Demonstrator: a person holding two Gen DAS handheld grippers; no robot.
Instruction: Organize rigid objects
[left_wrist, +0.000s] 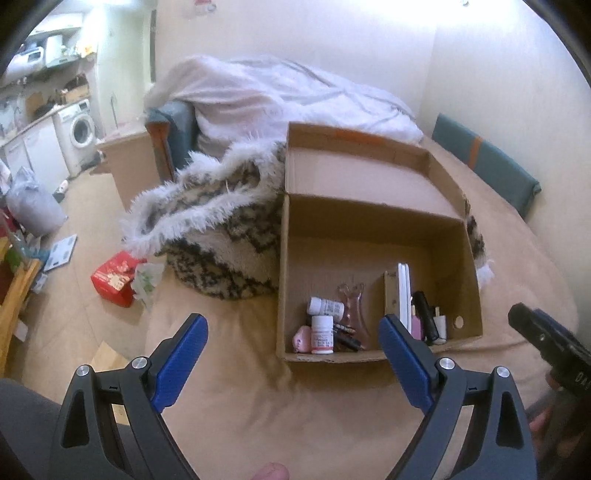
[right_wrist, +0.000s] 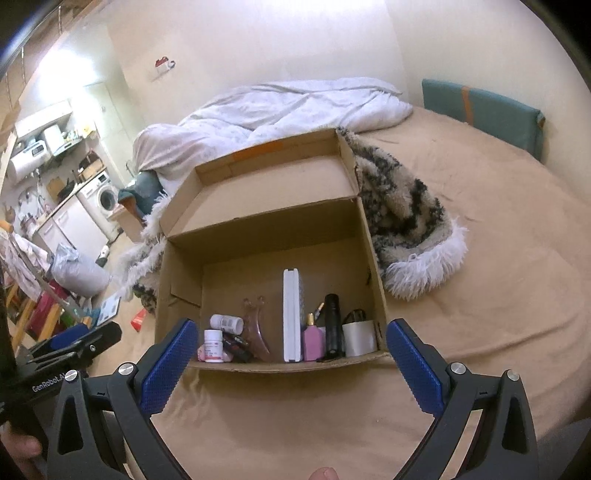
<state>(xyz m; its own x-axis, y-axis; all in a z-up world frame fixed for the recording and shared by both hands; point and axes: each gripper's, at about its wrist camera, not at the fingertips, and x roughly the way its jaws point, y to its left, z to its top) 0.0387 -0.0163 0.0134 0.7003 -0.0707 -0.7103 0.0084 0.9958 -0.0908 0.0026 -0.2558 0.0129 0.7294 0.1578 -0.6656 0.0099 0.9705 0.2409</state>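
Near: left claw and right claw, both spread apart, empty. Beyond, on tan bed: open brown cardboard box holding white pill bottles, fragile pink glass vase, stiff white case; grasp bottles mid-body.

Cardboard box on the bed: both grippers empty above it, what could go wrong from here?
1. The cardboard box sits on soft bedding; pressing on its wall could tilt it.
2. The white flat case stands on edge beside the pink perfume bottle and black flashlight; a nudge could topple them.
3. The items crowd the near wall, so the open right gripper or left gripper has little finger room.
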